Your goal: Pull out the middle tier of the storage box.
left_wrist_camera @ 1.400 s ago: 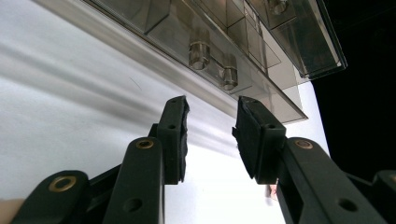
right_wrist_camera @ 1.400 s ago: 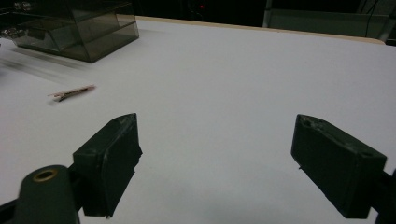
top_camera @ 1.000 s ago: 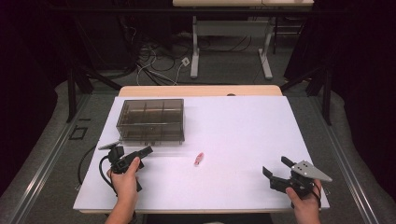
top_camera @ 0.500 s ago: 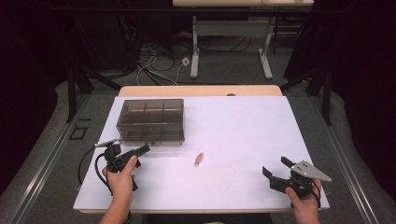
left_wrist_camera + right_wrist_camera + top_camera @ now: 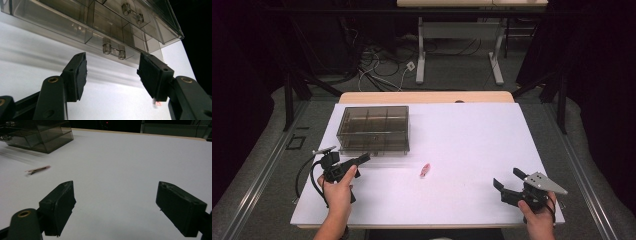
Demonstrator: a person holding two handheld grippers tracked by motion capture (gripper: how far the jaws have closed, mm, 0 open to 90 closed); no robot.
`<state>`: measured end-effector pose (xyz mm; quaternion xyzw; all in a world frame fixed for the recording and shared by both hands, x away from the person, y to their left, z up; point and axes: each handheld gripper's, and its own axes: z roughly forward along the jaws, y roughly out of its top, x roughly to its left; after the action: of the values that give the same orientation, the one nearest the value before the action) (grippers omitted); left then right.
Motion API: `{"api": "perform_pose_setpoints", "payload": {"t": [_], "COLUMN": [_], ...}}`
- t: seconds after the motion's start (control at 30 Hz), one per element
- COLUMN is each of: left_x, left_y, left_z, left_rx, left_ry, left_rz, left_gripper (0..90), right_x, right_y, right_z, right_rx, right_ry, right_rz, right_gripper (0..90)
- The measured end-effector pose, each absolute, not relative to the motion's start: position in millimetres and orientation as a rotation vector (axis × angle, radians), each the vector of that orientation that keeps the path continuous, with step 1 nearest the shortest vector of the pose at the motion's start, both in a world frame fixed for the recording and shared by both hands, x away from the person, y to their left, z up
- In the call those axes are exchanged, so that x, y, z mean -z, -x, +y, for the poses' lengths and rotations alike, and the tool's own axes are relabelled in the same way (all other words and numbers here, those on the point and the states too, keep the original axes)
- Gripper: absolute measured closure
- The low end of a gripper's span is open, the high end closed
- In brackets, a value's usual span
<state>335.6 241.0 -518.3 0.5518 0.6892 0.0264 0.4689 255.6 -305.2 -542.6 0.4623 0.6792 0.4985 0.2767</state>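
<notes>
Our left gripper (image 5: pixel 362 159), jaws spread, sits just short of the clear compartment box (image 5: pixel 373 128), facing the latch (image 5: pixel 113 48) on its near wall. We judge a crooked approach could shove the light box across the table (image 5: pixel 472 145). The small pink clip (image 5: pixel 425 170) lies well beyond it, long axis running toward and away from us. Our right gripper (image 5: pixel 507 183), also spread and empty, rests far from both.

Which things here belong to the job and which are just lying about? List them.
Likely in the job:
- left gripper, open, jaws toward the box's latch
- clear compartment box
- small pink item on the white table
- right gripper, open

Just about:
- floor cables
- far desk legs
</notes>
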Motion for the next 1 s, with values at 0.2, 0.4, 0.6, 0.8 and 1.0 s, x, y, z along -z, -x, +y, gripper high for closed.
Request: {"api": "perform_pose_setpoints", "payload": {"t": [0.2,0.4,0.6,0.8,1.0], "left_x": [513.3,509.0,506.4,501.5,495.5], "left_y": [-336.2,-335.7,-336.8,-340.1,-344.1], "left_z": [240.6,244.2,249.7,252.5,251.4], "left_rx": [-0.097,-0.138,-0.197,-0.268,-0.367], "left_ry": [-1.393,-1.447,-1.473,-1.512,-1.561], "left_rz": [1.678,1.66,1.629,1.563,1.513], "left_gripper": [38.9,38.9,37.8,36.6,34.9], "right_x": [542.8,542.7,542.9,542.9,543.1], "right_y": [-256.2,-256.0,-256.0,-256.0,-255.2], "right_z": [-306.0,-305.9,-305.3,-306.0,-306.8], "right_rx": [-1.333,-1.334,-1.334,-1.329,-1.334], "right_ry": [-1.229,-1.233,-1.238,-1.234,-1.24], "right_rz": [1.826,1.825,1.824,1.825,1.813], "right_gripper": [14.9,14.9,14.9,14.9,14.9]}}
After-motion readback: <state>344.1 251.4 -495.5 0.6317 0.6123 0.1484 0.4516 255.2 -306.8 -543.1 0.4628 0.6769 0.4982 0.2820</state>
